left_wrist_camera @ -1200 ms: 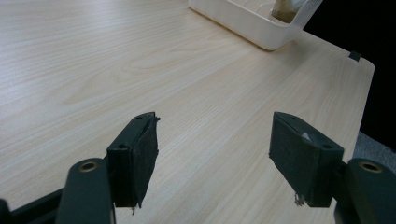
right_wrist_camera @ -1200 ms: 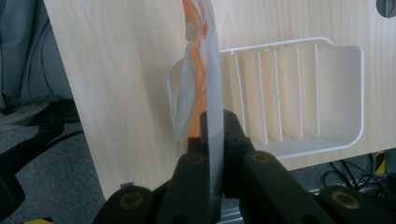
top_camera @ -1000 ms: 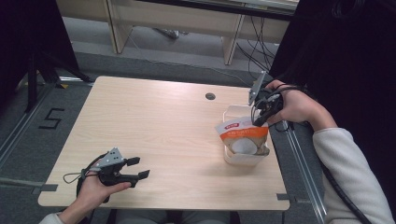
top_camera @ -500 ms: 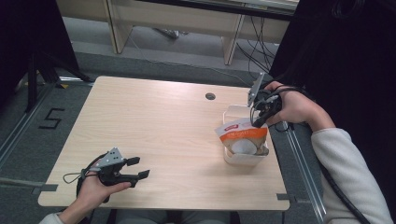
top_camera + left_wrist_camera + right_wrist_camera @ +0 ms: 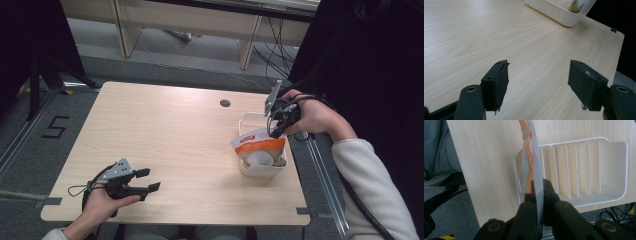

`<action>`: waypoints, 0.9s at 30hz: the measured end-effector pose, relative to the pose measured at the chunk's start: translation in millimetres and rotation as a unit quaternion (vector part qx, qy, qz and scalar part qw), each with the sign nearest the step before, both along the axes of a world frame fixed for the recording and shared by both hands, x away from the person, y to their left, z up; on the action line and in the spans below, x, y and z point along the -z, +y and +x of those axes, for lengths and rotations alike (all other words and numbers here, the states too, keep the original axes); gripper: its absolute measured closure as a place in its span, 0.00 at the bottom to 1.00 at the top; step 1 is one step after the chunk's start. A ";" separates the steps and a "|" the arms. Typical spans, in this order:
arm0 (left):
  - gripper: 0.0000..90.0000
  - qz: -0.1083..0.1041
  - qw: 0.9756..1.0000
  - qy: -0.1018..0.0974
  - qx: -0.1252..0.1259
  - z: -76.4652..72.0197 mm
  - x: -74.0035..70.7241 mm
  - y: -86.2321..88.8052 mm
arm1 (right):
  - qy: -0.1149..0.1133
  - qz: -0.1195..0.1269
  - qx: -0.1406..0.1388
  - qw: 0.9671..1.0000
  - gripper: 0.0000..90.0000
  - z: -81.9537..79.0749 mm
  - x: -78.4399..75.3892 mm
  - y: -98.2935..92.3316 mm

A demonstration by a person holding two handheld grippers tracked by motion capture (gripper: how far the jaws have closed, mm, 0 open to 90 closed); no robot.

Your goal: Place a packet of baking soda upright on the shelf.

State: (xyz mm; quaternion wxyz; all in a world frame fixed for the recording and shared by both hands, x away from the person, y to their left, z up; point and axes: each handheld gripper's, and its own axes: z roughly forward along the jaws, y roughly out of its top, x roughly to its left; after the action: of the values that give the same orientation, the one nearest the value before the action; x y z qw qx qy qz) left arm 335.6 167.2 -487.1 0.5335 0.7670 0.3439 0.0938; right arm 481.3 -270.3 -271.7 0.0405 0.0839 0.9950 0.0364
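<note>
Nearest, the left hand-held gripper (image 5: 148, 180) is held low over the front left of the pale wooden desk (image 5: 165, 130), its jaws spread wide with nothing between them; in its own view the black pads (image 5: 499, 80) are seen well apart above bare wood. It is unmoved since a second ago. Farther off, at the right side, the orange-and-white plastic food pouch (image 5: 260, 148) is pinched at its top edge by the right hand-held gripper (image 5: 278, 127), whose jaws are pressed together on the thin film (image 5: 536, 195). Against the earlier pictures, the pouch appears lowered a little further and now sits with its base inside the white ribbed plastic bin (image 5: 250, 120), leaning toward the front. From this it is judged that the placing is nearly finished: the pouch seems borne by the bin, so only a release and a withdrawal upward are left. Should the jaws be opened carelessly, the pouch could tip forward over the rim.
</note>
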 end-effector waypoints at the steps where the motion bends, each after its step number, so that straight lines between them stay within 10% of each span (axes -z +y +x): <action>1: 0.36 0.000 1.000 -0.001 0.000 0.2 0.0 0.1 | 0.002 0.000 0.002 1.000 1.00 -0.1 0.7 0.0; 27: 0.35 0.000 1.000 0.003 -0.004 -0.5 -0.1 -0.3 | -0.001 0.006 0.013 1.000 1.00 0.7 13.4 -7.5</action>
State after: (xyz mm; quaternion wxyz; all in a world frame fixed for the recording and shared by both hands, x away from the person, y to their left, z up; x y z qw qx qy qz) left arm 335.1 166.9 -487.0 0.5315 0.7663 0.3485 0.0934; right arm 482.0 -277.8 -285.1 0.0411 0.0973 0.9935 0.0419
